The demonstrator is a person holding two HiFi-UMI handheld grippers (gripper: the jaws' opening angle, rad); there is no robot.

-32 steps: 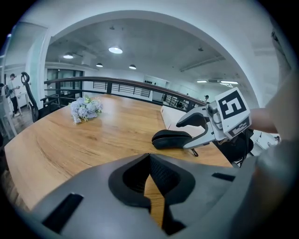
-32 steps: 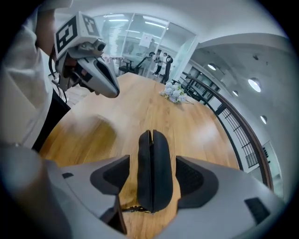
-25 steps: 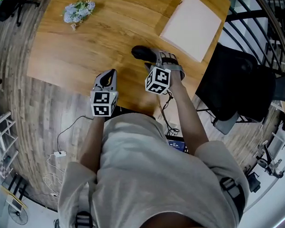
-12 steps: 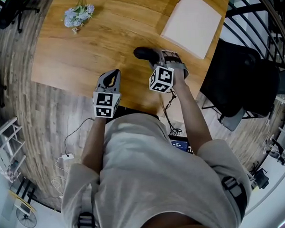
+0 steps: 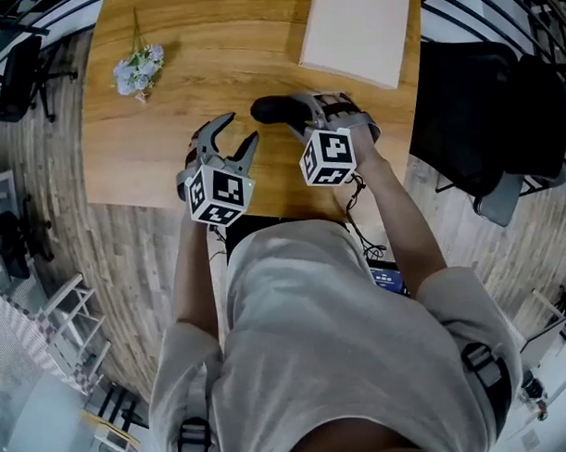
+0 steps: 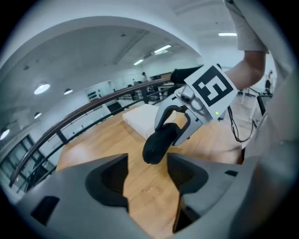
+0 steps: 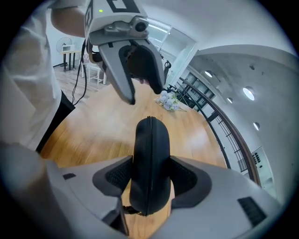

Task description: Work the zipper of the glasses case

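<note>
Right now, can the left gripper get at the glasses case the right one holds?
Probably yes. The left gripper, its fingers opening and empty, points straight at the glasses case; the right gripper clamps only its far end, so the near end sticks out free.

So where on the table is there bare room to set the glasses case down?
Bare wood runs between the flower sprig and the white box, and below the sprig to the table edge. It is crowded at the near centre: the right gripper holds the glasses case beside the left gripper, whose fingers are opening and empty.
</note>
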